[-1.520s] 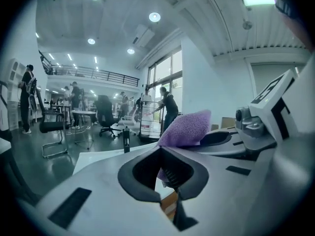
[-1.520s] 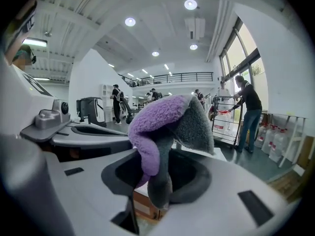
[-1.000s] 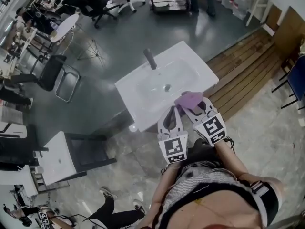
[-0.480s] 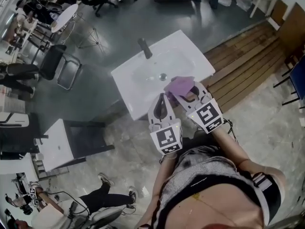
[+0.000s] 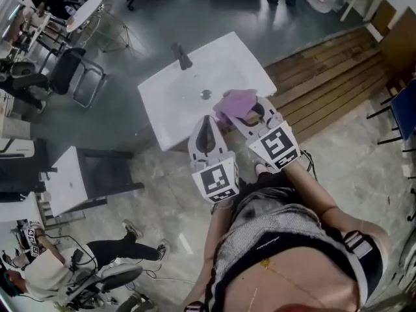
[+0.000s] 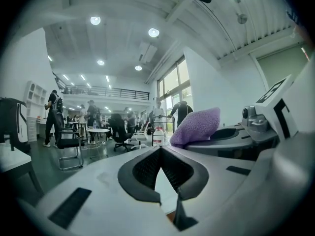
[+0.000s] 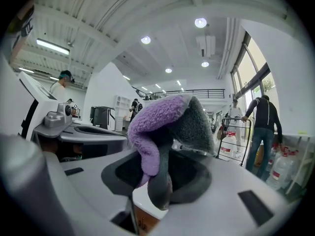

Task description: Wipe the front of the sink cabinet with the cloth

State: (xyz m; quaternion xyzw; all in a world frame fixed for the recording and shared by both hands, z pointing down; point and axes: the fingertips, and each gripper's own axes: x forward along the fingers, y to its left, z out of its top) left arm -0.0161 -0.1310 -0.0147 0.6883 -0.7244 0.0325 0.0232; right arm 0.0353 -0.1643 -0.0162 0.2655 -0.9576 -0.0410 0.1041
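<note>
In the head view the white sink top (image 5: pixel 188 83) with its dark faucet (image 5: pixel 181 56) stands on a cabinet whose front is hidden under the rim. My right gripper (image 5: pixel 248 112) hovers at the sink's near right corner, shut on a purple and grey cloth (image 5: pixel 235 103). The cloth (image 7: pixel 165 124) fills the right gripper view, bunched between the jaws. My left gripper (image 5: pixel 207 134) hangs beside it at the sink's front edge, shut and empty. In the left gripper view its jaws (image 6: pixel 160 151) meet in a point, and the cloth (image 6: pixel 197 127) shows to the right.
A second small white sink unit (image 5: pixel 68 182) stands at the left. Wooden decking (image 5: pixel 325 77) lies right of the sink. Black chairs (image 5: pixel 68 77) and a round table are at the back left. A person (image 5: pixel 97 255) sits low at the bottom left.
Both grippers, the cloth and the sink have shifted up and left in the head view. The cloth stays held in the right gripper, and the left stays shut.
</note>
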